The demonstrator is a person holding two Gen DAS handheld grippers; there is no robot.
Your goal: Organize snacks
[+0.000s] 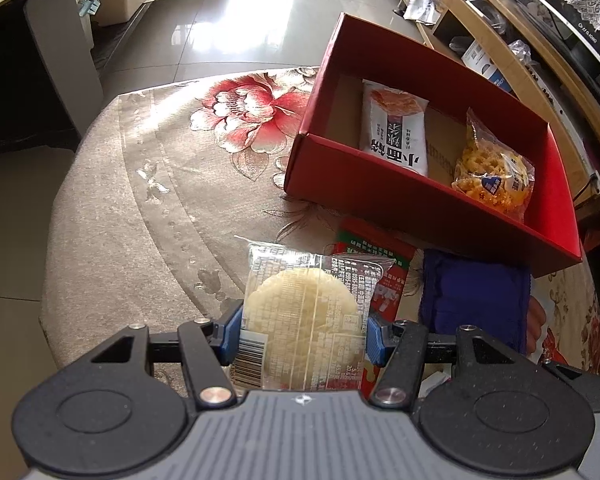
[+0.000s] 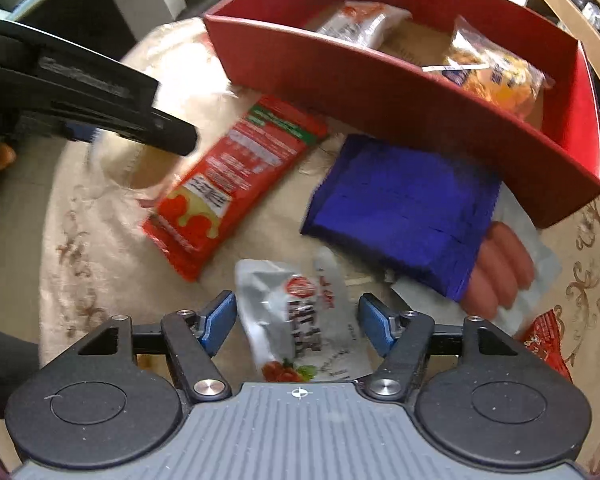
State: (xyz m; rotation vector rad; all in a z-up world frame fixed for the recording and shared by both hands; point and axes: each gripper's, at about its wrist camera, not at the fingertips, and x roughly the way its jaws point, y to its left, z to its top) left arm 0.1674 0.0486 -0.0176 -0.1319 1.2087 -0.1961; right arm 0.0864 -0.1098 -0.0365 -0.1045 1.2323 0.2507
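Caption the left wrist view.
Left tongs clamp a wrapped rice cracker beside the red box.

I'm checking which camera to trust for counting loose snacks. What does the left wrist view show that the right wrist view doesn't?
Only the left wrist view: the round cracker packet clamped in the left hand-held gripper.
Only the right wrist view: the white sachet lying between the open pads of the right hand-held gripper, untouched.
Both: the red box, its white packet and yellow snack bag, the blue packet, the red packet.
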